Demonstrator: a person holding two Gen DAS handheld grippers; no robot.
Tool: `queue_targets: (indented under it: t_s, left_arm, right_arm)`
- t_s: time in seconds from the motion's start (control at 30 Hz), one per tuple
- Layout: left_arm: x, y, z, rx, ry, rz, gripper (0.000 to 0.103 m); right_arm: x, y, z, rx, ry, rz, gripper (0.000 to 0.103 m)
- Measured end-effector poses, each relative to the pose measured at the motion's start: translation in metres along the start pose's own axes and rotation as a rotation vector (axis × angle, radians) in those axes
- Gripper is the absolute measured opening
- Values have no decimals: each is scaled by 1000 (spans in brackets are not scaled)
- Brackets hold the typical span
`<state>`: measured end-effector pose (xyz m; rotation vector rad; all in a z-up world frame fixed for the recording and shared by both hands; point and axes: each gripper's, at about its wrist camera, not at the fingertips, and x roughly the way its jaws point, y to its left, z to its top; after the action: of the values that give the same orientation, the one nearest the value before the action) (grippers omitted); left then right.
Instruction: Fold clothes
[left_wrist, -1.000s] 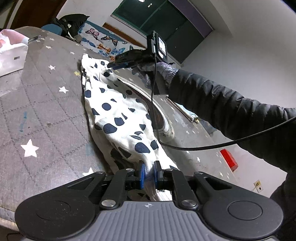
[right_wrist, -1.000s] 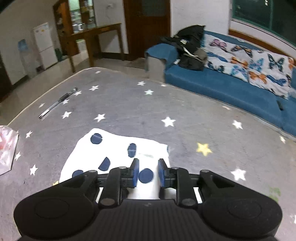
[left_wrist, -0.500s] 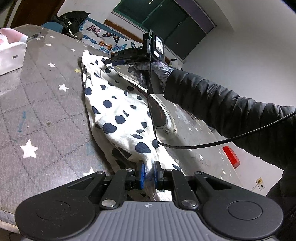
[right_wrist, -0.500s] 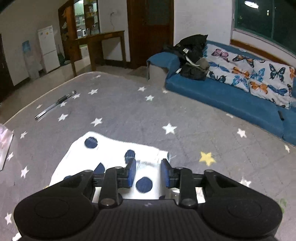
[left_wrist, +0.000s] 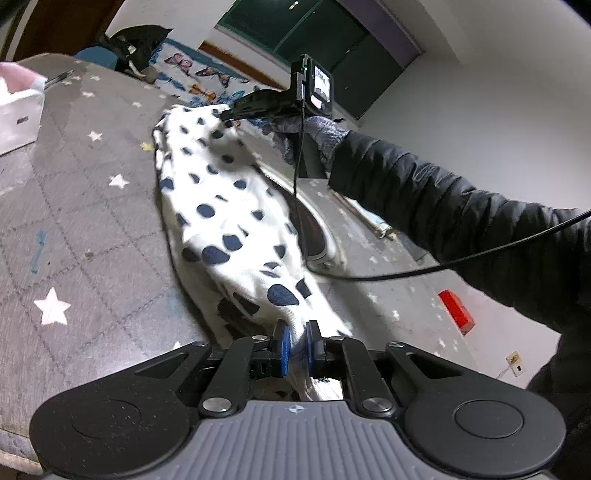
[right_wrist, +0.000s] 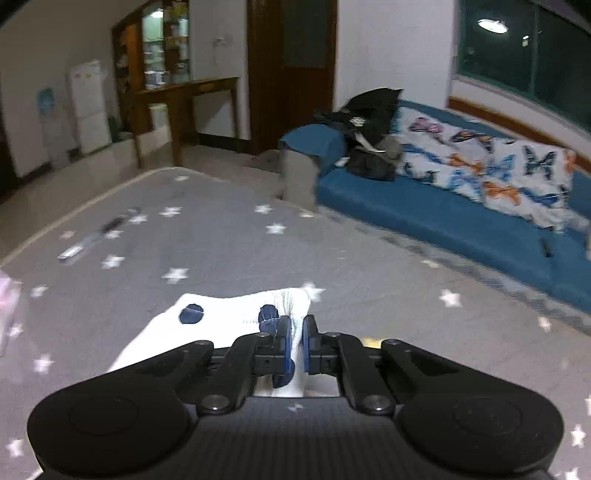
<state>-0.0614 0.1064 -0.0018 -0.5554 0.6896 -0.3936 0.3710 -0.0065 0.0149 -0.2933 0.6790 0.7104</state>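
Note:
A white garment with dark blue spots (left_wrist: 229, 221) lies stretched along the grey star-patterned mattress (left_wrist: 81, 229). My left gripper (left_wrist: 297, 345) is shut on its near end. My right gripper (right_wrist: 294, 341) is shut on the far end of the garment (right_wrist: 236, 314) and lifts it off the mattress (right_wrist: 240, 251). In the left wrist view the right gripper (left_wrist: 231, 114) shows at the far end, held by a gloved hand in a black sleeve (left_wrist: 443, 210), with the cloth raised under it.
A white tissue box (left_wrist: 18, 114) stands at the mattress's far left. A pen (right_wrist: 98, 236) lies on the mattress beyond the garment. A blue sofa (right_wrist: 443, 210) with a butterfly cover and dark clothes stands behind. A red object (left_wrist: 456, 312) lies on the floor.
My right gripper has closed on the far end of the garment and lifted it. The left gripper keeps its hold on the near end.

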Motion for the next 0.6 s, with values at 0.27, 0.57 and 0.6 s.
queue_targets:
  t_s: [0.27, 0.57, 0.6]
  left_arm:
    - [-11, 3, 1, 9, -13, 31, 11]
    - [-26, -1, 4, 43, -64, 70, 11]
    - [-27, -2, 5, 46, -70, 78, 11]
  right_arm:
    - [-8, -8, -12, 25, 31, 24, 23]
    - [-88, -5, -56, -30, 121, 149, 28]
    - [-97, -2, -64, -37, 125, 162, 28]
